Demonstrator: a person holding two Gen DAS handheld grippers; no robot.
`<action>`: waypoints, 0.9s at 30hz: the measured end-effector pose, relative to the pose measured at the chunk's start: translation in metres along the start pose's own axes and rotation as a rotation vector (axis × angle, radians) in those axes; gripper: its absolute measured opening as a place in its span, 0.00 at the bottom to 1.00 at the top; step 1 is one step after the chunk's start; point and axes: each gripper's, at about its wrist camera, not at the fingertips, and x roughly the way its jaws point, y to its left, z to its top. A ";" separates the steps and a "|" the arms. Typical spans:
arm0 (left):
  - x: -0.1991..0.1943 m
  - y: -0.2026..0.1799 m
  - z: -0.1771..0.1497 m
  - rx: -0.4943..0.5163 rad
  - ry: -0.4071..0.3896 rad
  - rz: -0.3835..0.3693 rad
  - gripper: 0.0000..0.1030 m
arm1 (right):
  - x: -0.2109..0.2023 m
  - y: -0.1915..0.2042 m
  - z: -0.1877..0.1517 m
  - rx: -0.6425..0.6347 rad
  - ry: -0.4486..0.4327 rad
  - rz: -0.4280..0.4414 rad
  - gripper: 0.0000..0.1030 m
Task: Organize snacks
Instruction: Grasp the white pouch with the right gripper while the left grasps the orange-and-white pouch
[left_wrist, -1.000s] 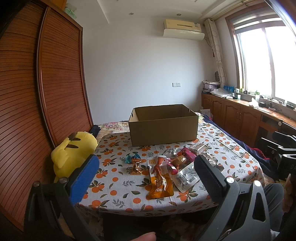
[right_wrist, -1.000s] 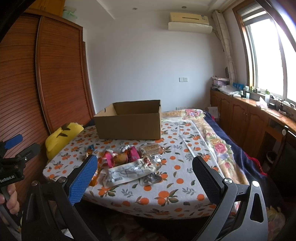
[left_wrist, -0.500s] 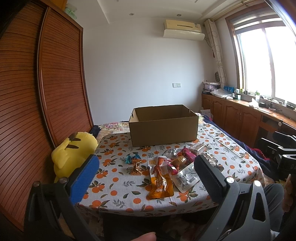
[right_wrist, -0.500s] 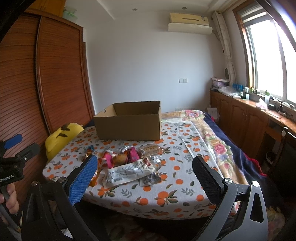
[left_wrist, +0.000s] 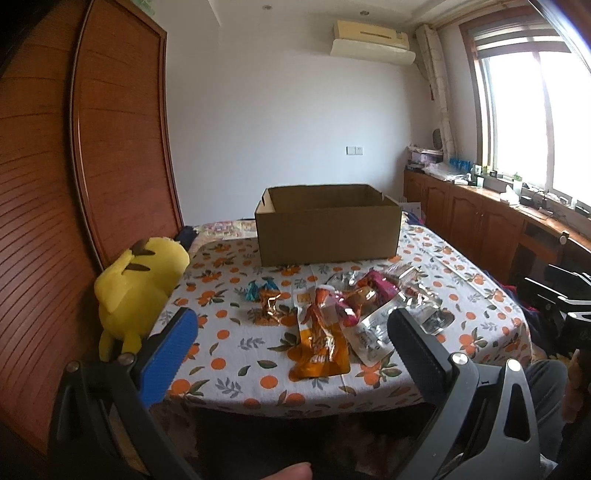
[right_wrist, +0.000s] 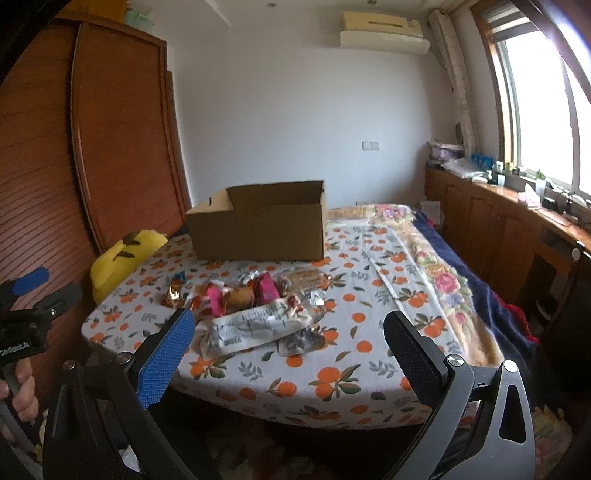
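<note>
Snacks (left_wrist: 332, 314) lie in a loose heap on our table (left_wrist: 229, 354), in front of the open box (left_wrist: 327, 229) at the far side. Orange pouch (left_wrist: 319, 343) sits nearest us; long clear packet (right_wrist: 255, 326) lies on the heap's right side. Our left gripper (left_wrist: 291, 347) and right gripper (right_wrist: 288, 350) hover short of the table, fingers spread wide, gripping nothing. Yellow plush (left_wrist: 140, 284) sits at the left edge.

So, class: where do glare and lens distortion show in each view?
Left wrist view: window blown out white, wardrobe bowed by the fisheye. Right wrist view: window also overexposed, wardrobe curved, table edge slightly blurred.
</note>
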 end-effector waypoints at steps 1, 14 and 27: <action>0.005 0.001 -0.002 -0.002 0.012 0.002 1.00 | 0.004 0.000 -0.002 -0.006 0.010 0.002 1.00; 0.084 0.016 -0.022 -0.038 0.132 -0.015 1.00 | 0.102 -0.008 -0.022 -0.023 0.228 0.183 0.98; 0.142 0.004 -0.028 -0.037 0.223 -0.101 0.98 | 0.160 -0.004 -0.043 0.027 0.356 0.321 0.84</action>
